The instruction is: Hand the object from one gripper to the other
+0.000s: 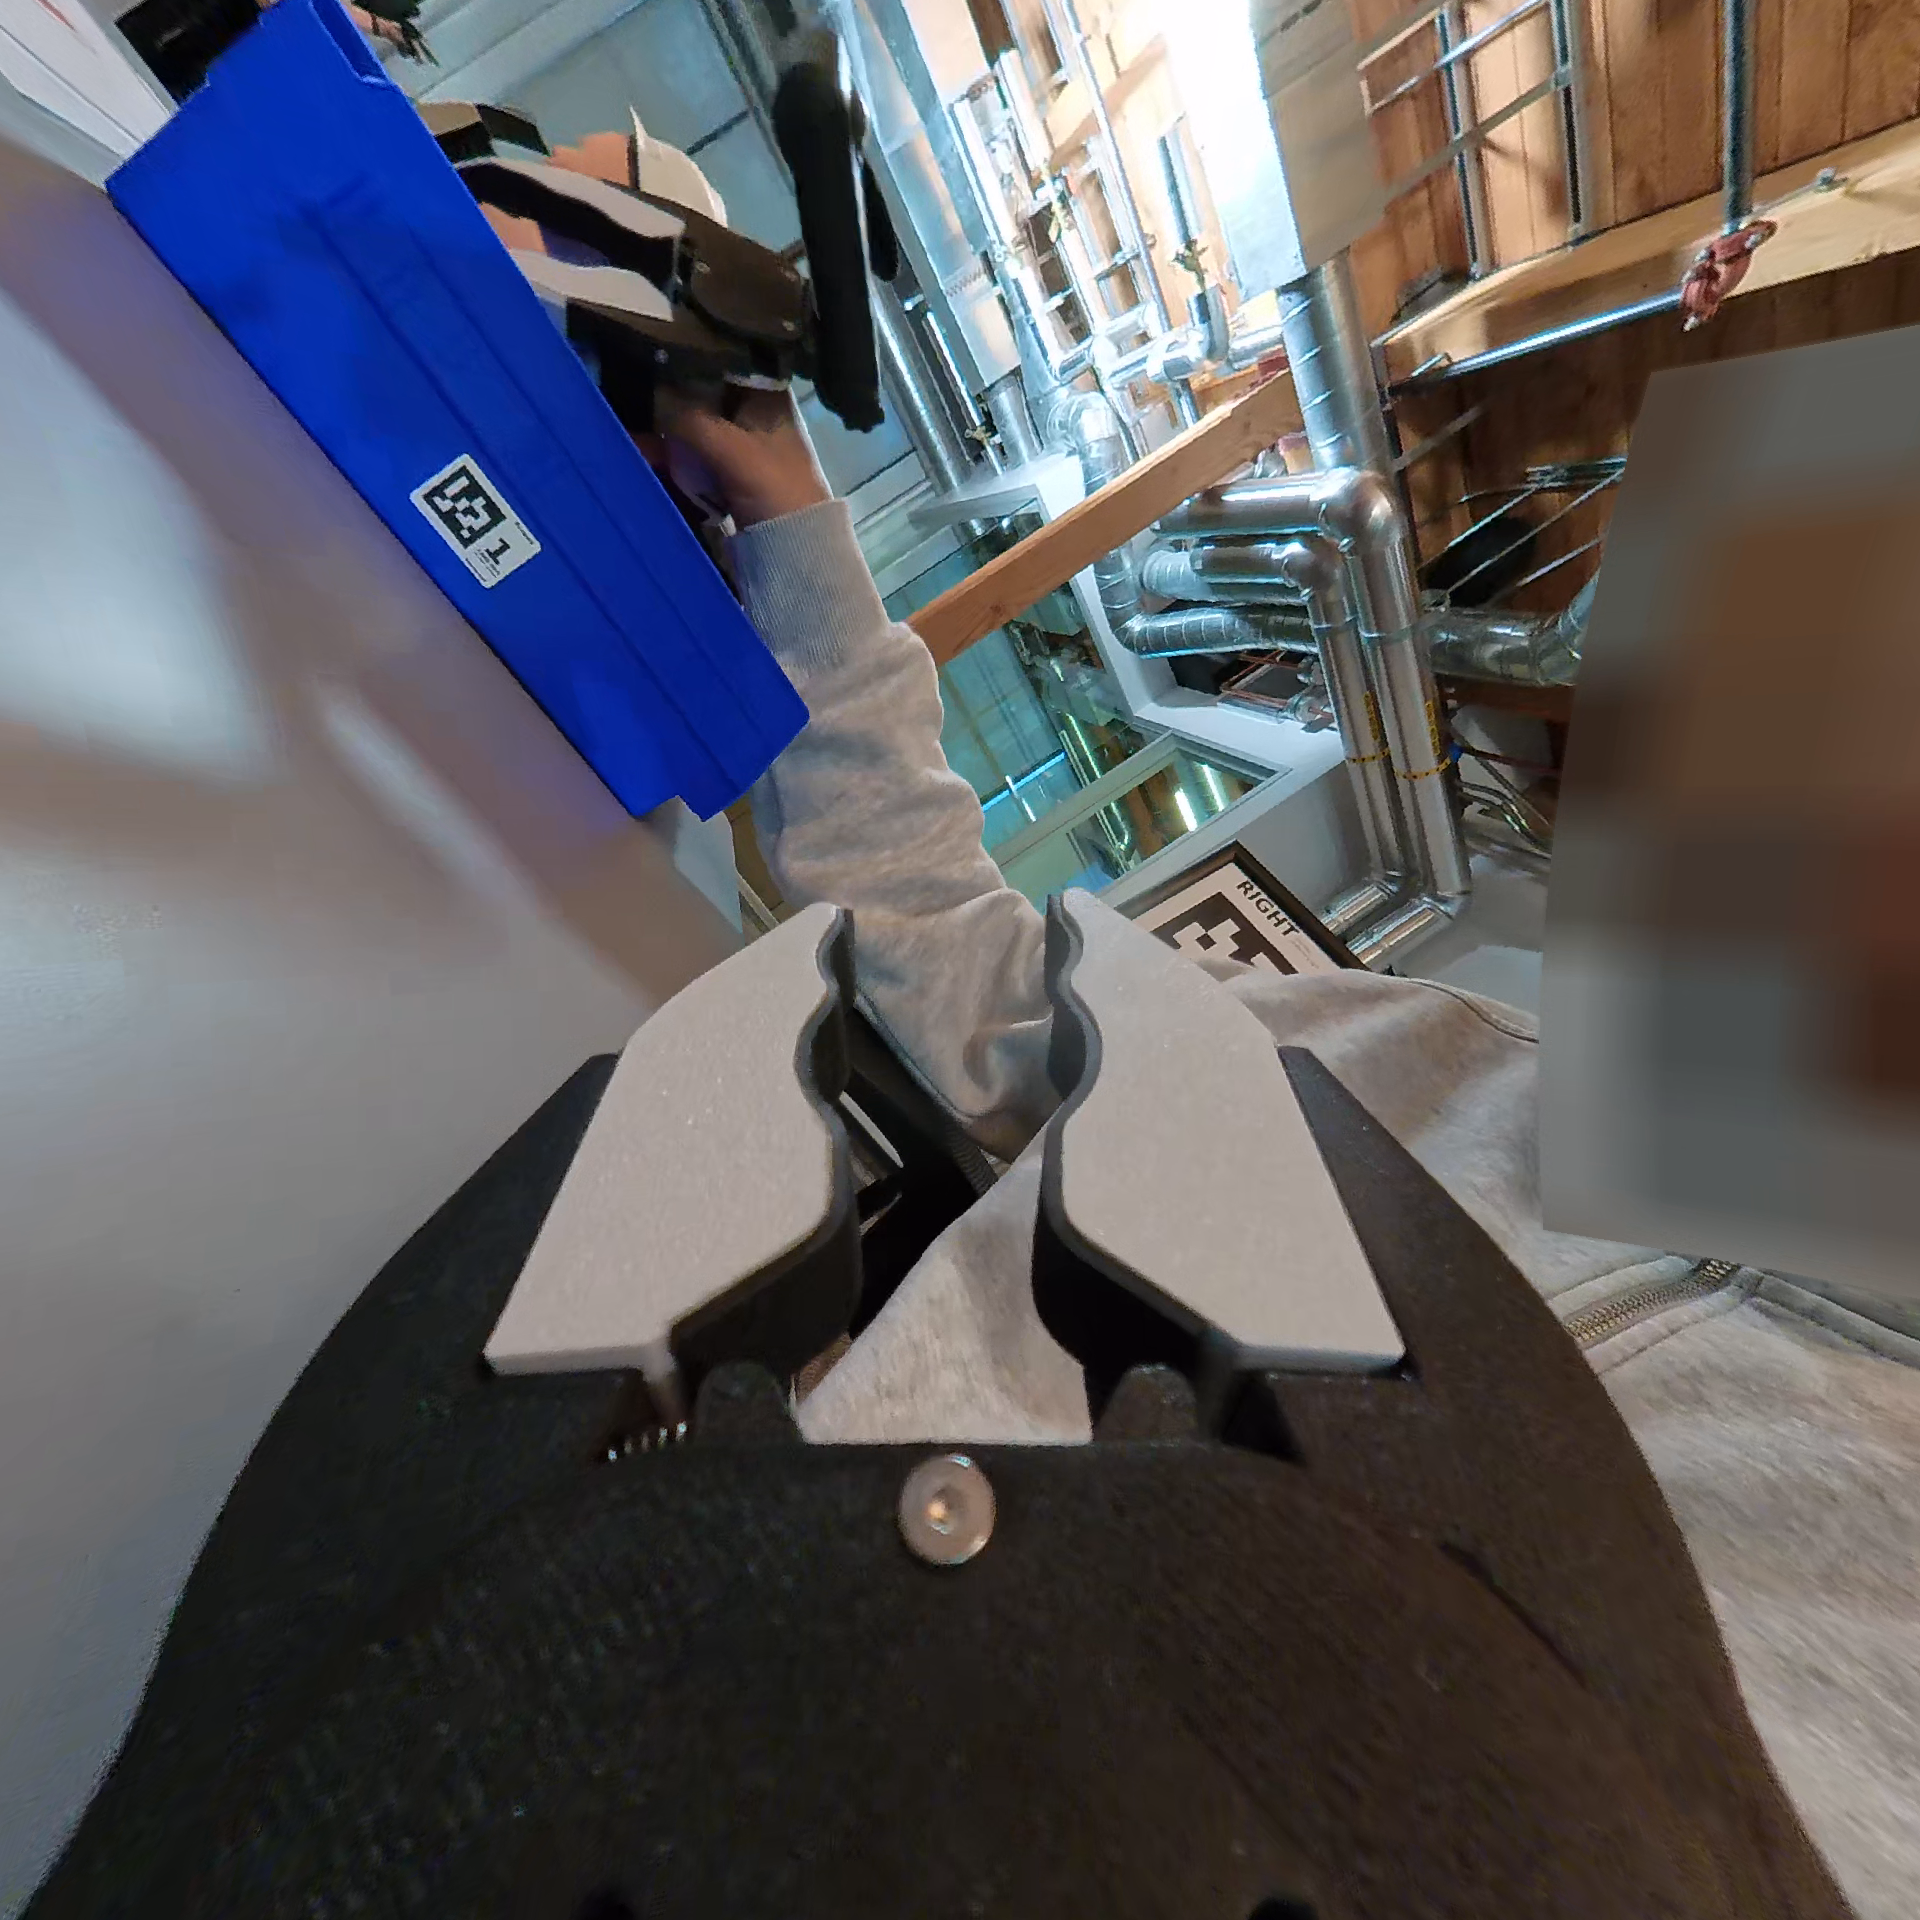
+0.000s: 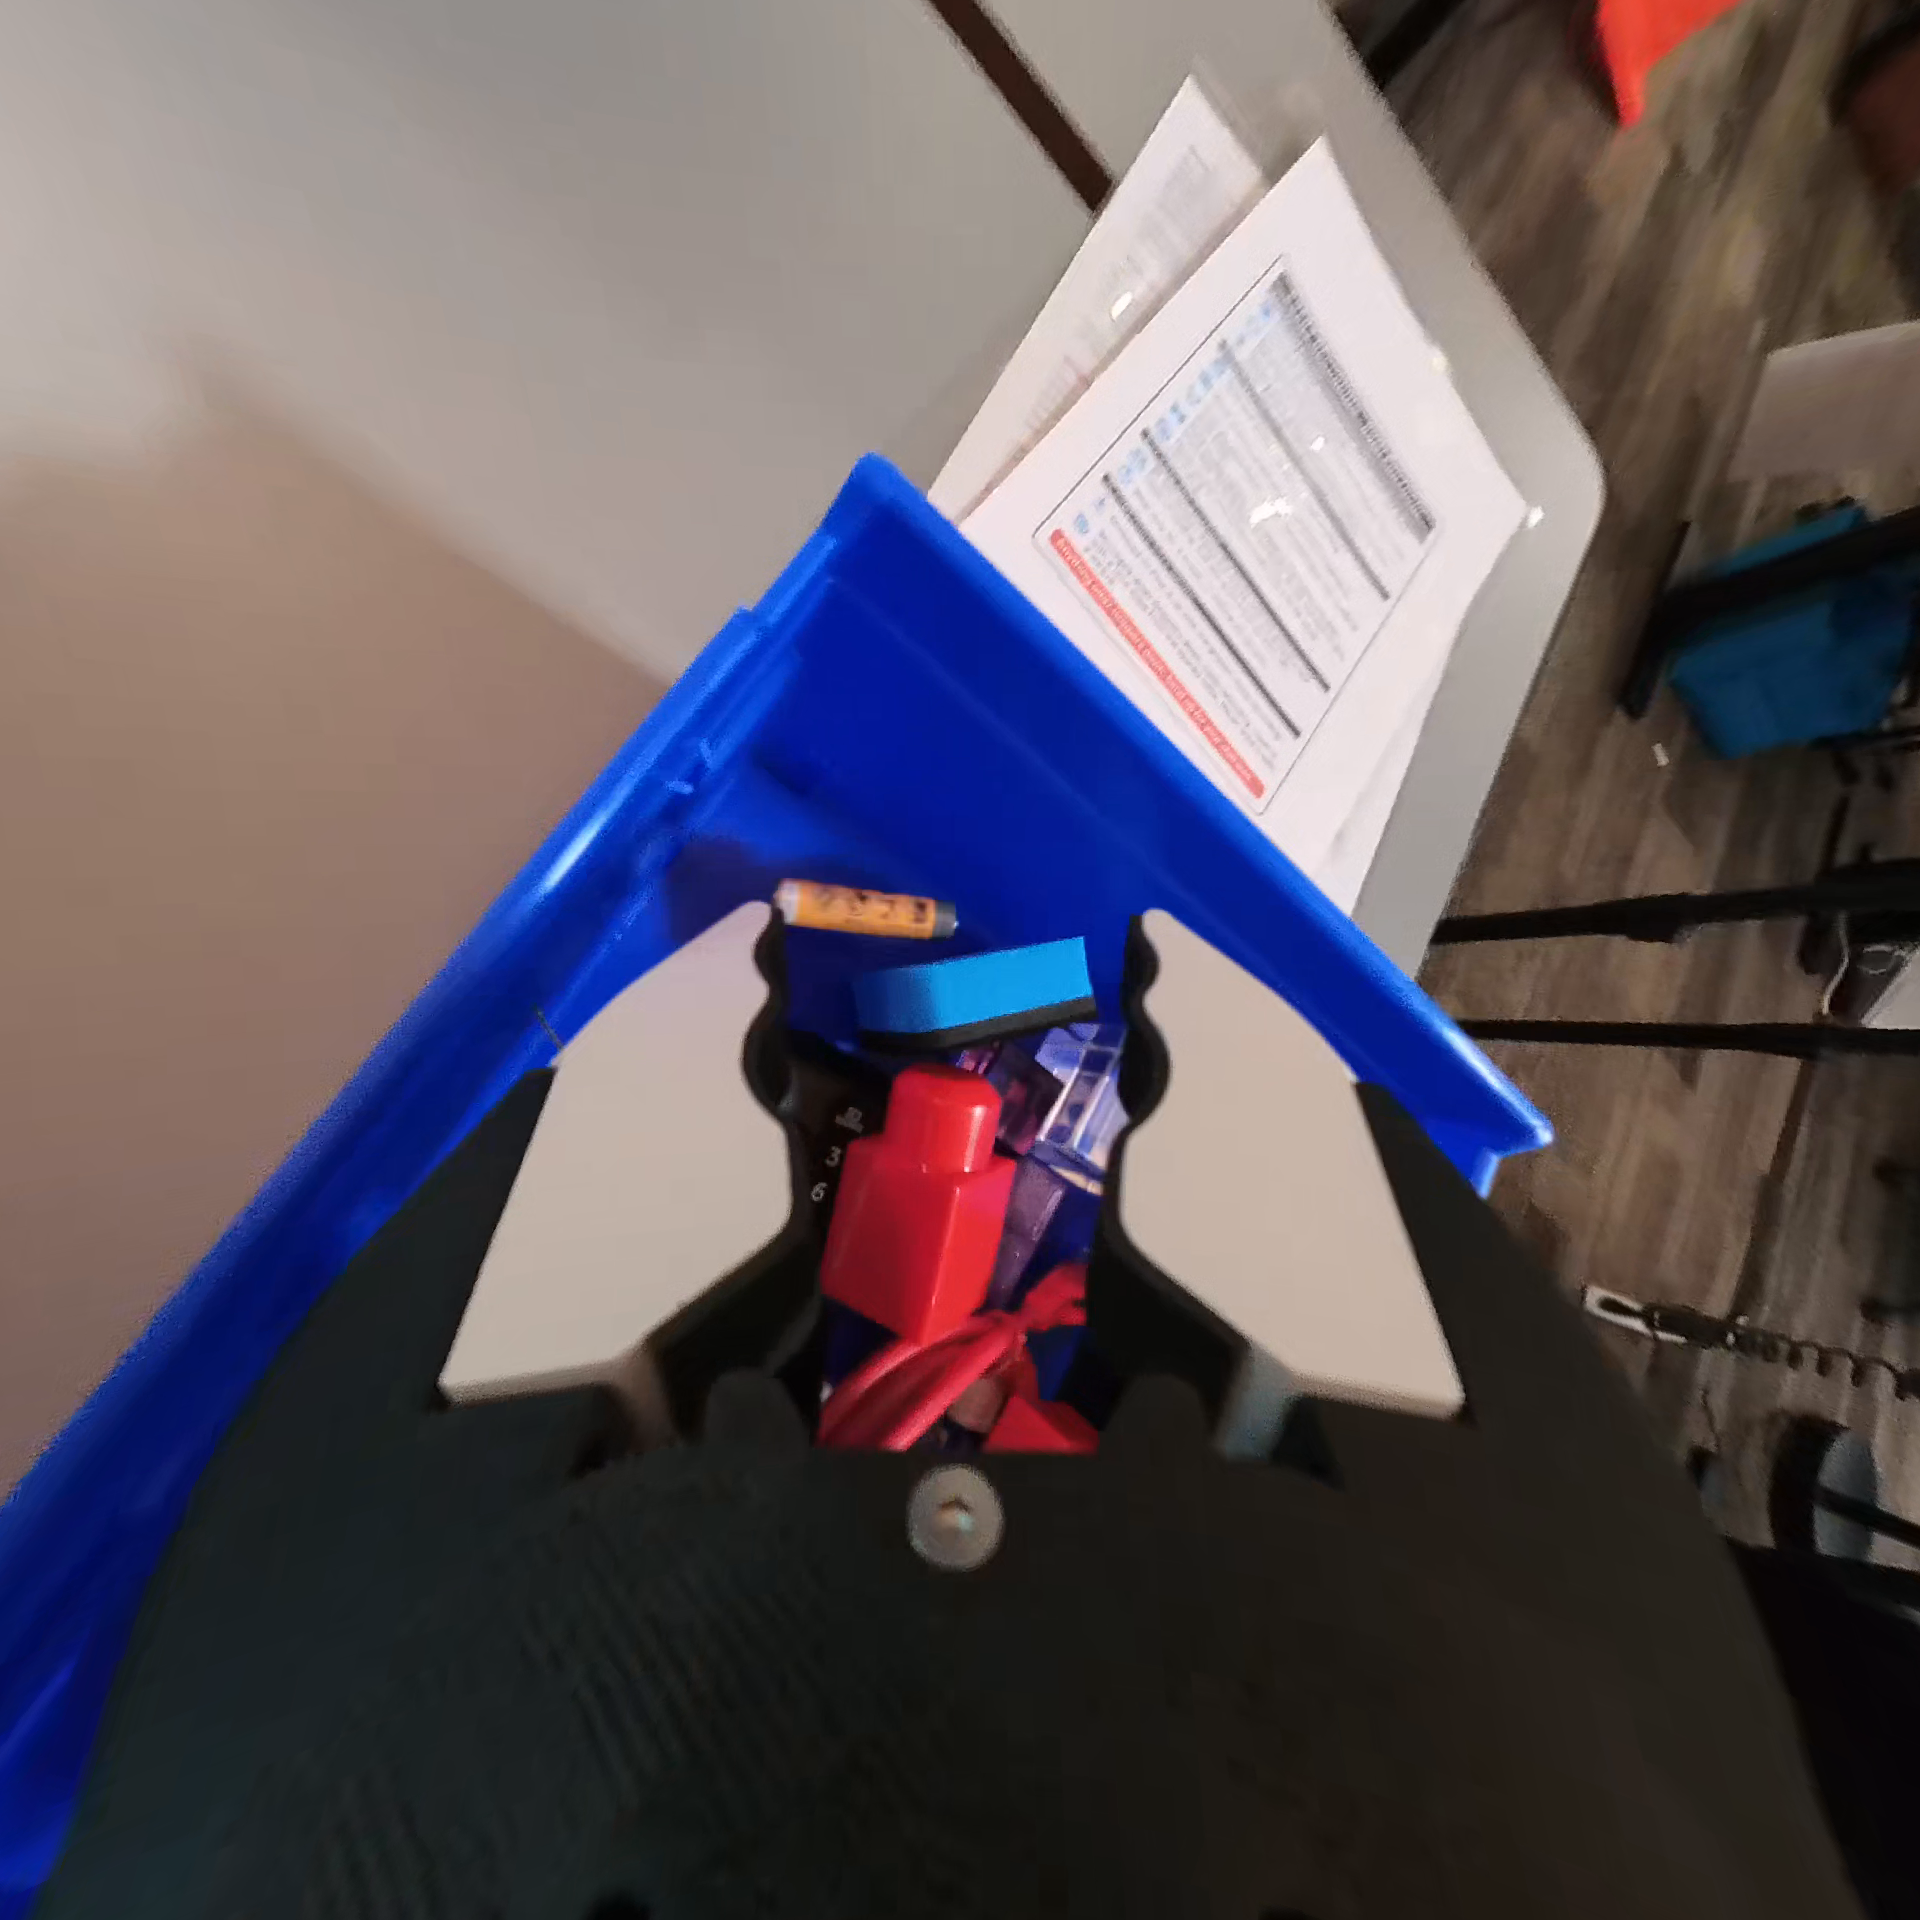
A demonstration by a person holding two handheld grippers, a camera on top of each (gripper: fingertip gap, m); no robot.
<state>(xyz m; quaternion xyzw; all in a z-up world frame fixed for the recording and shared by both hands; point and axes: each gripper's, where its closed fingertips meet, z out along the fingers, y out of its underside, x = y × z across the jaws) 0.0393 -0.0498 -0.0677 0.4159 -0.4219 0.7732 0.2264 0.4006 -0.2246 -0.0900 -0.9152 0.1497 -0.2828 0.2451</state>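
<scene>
Reaching into the blue bin [image 2: 935, 727]
Right tongs [image 2: 948, 997] spread above the red block [image 2: 920, 1205]; centre it, then pinch. Left tongs [image 1: 948, 966] spread, empty.

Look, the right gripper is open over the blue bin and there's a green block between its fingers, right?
Almost. The block is red, not green, as the right wrist view shows. The rest holds: the right gripper is open over the blue bin, with the block showing in the gap between its fingers.
</scene>
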